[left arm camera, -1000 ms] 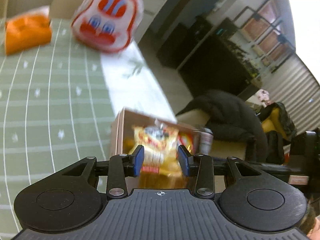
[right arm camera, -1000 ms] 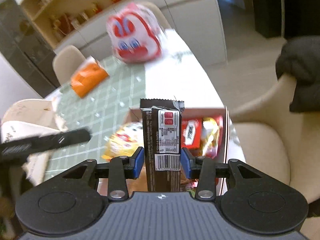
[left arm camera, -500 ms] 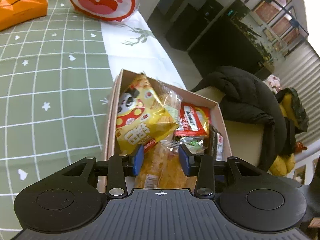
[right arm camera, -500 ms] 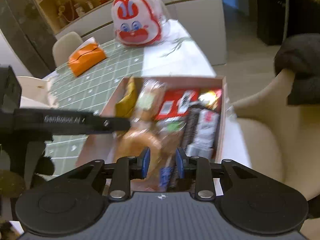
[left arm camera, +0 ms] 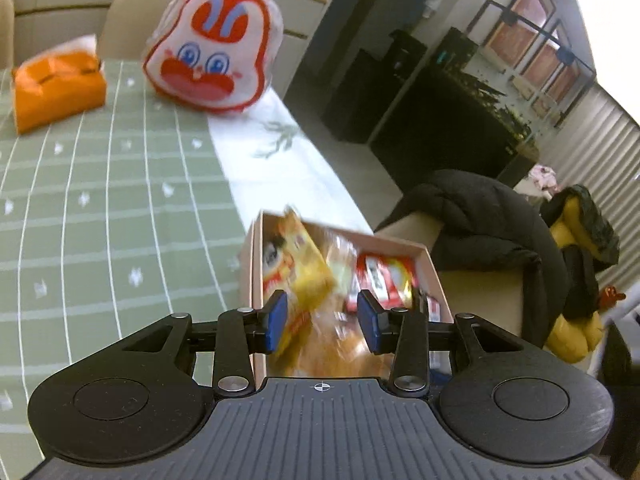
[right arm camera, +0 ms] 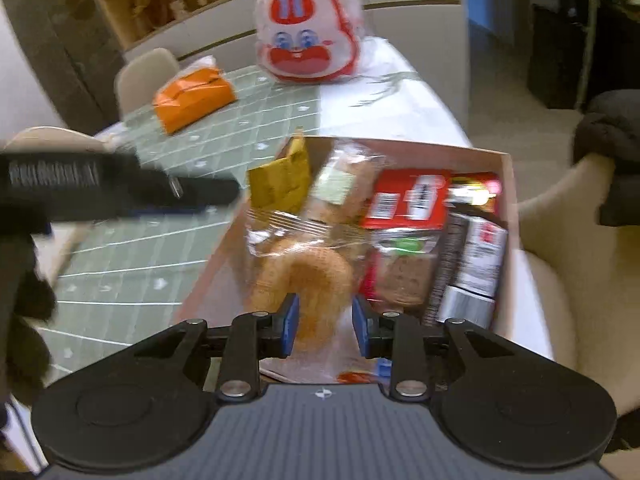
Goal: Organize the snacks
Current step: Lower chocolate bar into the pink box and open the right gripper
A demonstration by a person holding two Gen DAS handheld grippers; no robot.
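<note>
Snacks fill the cardboard box (right arm camera: 505, 184) at the table's near right edge, its long axis running near to far. I see a dark wrapped bar (right arm camera: 476, 258) lying along the right wall, lengthwise with the box, a red packet (right arm camera: 408, 200) beside it, a yellow bag (left arm camera: 298, 264) leaning at the far left. My right gripper (right arm camera: 322, 324) hovers narrow and empty over the bread bag (right arm camera: 304, 264). My left gripper (left arm camera: 322, 322), jaws closing, grips nothing.
</note>
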